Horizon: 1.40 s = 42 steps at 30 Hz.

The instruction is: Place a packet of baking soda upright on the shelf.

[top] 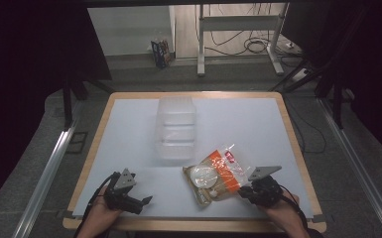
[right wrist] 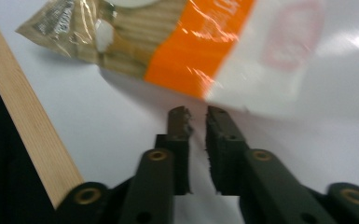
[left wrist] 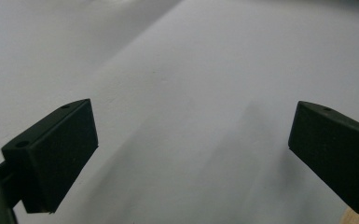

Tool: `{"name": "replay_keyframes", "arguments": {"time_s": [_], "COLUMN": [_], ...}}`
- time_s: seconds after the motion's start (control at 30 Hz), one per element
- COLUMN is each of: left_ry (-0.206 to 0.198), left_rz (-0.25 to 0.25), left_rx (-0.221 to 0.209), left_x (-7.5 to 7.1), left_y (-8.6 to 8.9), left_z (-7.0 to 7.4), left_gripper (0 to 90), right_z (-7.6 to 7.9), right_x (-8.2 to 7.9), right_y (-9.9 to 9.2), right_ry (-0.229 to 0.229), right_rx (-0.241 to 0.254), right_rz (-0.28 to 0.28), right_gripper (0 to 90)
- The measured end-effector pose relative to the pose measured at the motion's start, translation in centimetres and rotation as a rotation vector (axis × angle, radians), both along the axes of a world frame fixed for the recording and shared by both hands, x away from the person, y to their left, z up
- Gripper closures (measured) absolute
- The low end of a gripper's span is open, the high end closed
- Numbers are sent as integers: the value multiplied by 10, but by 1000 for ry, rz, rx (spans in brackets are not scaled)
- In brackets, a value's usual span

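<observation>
A snack bag (top: 218, 173) with an orange band and clear ends lies flat on the white mat, near the front right. In the right gripper view the bag (right wrist: 191, 51) lies just beyond the jaw tips. My right gripper (top: 243, 191) (right wrist: 198, 114) sits at the bag's near right corner, shut with only a thin slit between its jaws and nothing in them. My left gripper (top: 140, 202) (left wrist: 191, 149) rests at the front left, open wide over bare mat, well apart from the bag.
A clear plastic container (top: 176, 129) stands at the middle of the table, behind the bag. The table's wooden rim (right wrist: 28, 126) runs close beside the right gripper. Floor, metal rails and a frame with cables lie beyond the table (top: 129, 129).
</observation>
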<state>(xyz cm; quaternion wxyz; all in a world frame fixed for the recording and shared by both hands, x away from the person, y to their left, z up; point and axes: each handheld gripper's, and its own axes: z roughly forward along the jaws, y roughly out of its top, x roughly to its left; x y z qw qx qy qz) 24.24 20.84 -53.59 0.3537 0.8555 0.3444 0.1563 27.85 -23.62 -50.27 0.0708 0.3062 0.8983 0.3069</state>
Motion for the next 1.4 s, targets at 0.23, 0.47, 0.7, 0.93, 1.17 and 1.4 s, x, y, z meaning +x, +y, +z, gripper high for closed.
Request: {"name": "replay_keyframes", "arguments": {"time_s": [0.23,0.47,0.7,0.93,1.17,1.4], "left_ry": [0,1,-2,2,3,3], "left_rz": [-1,-2,-1,2,4,3], "left_rx": [3,7,12,2,3,5], "left_x": [0,0,0,1,1,1], "left_y": [0,-1,-2,0,0,0], "left_z": [0,0,0,0,0,0], "left_gripper": [13,13,13,13,13,13], "right_z": [8,11,12,9,3,0], "right_x": [-2,2,10,26,43,54], "right_y": [-29,-38,-35,-25,-10,6], "right_ry": [-16,-31,-28,-16,27,46], "right_rx": [66,127,178,198,236,241], "right_rz": [-108,-153,-152,-134,-82,-34], "right_gripper": [564,389,298,261,269,314]}}
